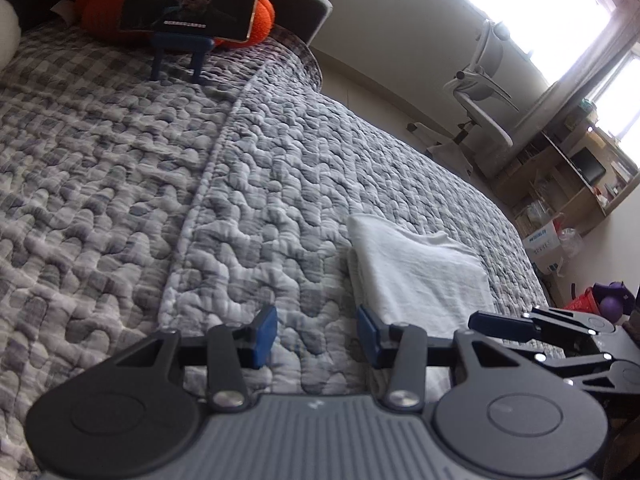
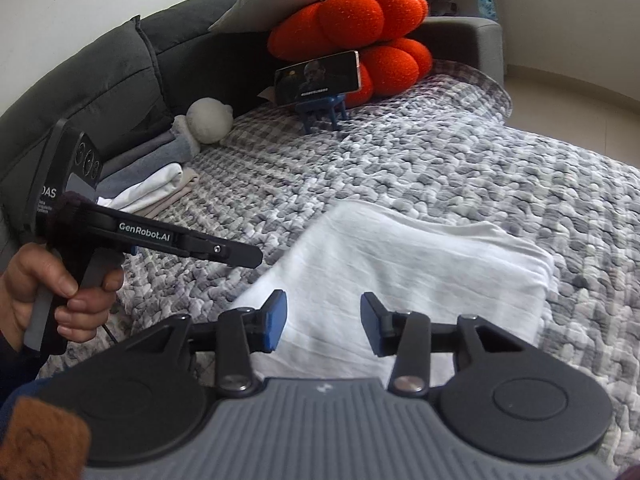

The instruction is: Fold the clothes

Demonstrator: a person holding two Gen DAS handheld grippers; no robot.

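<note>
A folded white garment [image 2: 404, 280] lies flat on the grey quilted bedspread [image 2: 460, 168]; it also shows in the left wrist view [image 1: 420, 272]. My right gripper [image 2: 323, 326] is open and empty, hovering just above the garment's near edge. My left gripper [image 1: 317, 334] is open and empty, over the quilt just left of the garment. The left gripper also shows from the side in the right wrist view [image 2: 240, 254], held by a hand left of the garment. The right gripper's fingers [image 1: 504, 322] show at the right edge of the left wrist view.
A phone on a blue stand [image 2: 318, 78] stands at the head of the bed before orange cushions [image 2: 360, 32]. A stack of folded clothes [image 2: 160, 188] and a white plush toy [image 2: 210, 120] lie by the grey headboard. An office chair [image 1: 480, 80] and shelves [image 1: 568, 172] stand beyond the bed.
</note>
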